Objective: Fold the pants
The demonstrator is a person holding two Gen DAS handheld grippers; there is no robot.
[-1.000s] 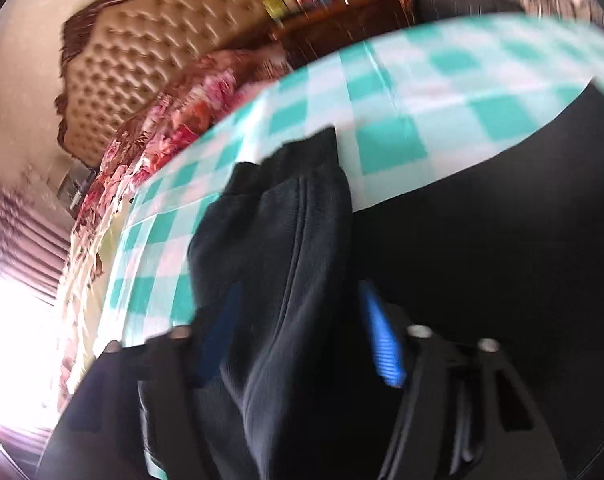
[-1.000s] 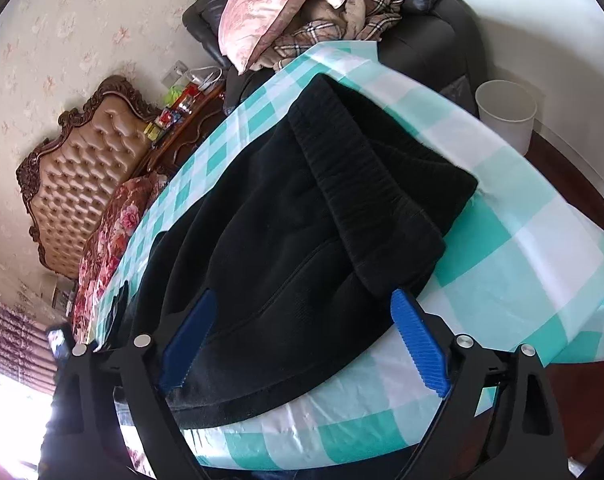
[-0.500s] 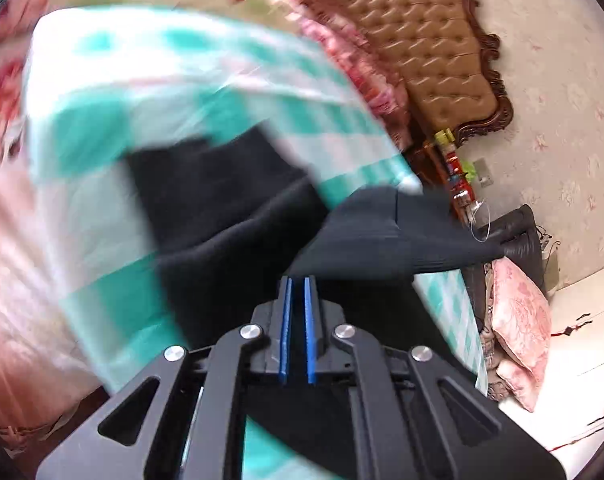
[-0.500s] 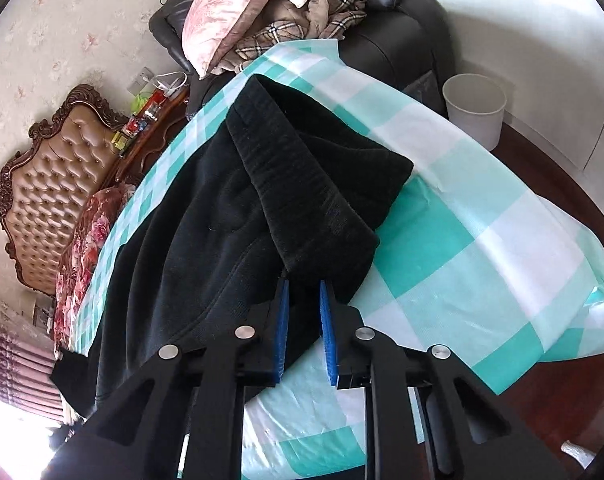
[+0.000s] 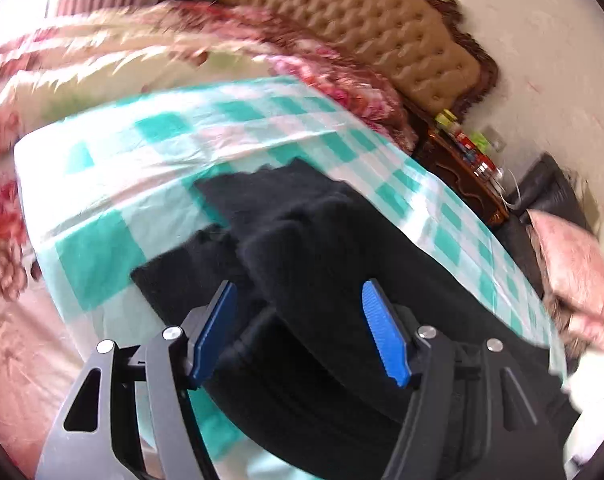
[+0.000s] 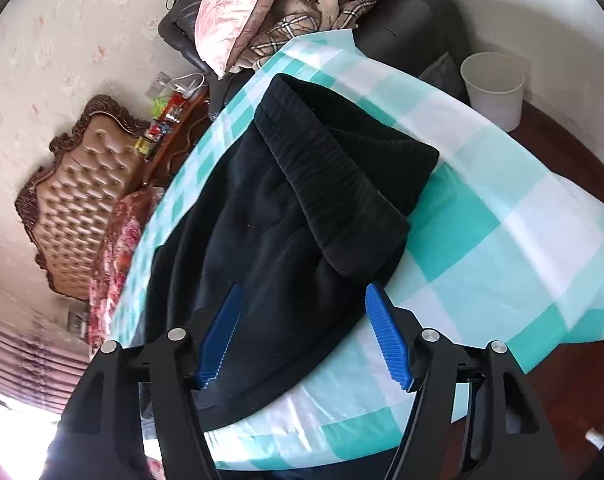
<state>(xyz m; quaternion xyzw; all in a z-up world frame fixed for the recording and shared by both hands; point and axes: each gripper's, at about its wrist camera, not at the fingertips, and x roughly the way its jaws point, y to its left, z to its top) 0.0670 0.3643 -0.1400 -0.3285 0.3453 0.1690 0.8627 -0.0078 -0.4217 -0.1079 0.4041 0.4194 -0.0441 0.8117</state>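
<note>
- Two views compared with half a second ago.
- Left wrist: left gripper, then clamped, now opening; black pants lie bunched between the unpressed pads near the checked tablecloth's end edge.
- Right wrist: right gripper likewise opening off the pants; waistband folded toward the tablecloth corner.

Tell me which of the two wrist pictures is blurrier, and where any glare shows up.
Left wrist view: blurrier, with the floral bedspread and the checked tablecloth smeared and glare whiting out the top left corner. Right wrist view: sharp on the black pants and waste bin, with glare only at the lower left edge.
</note>
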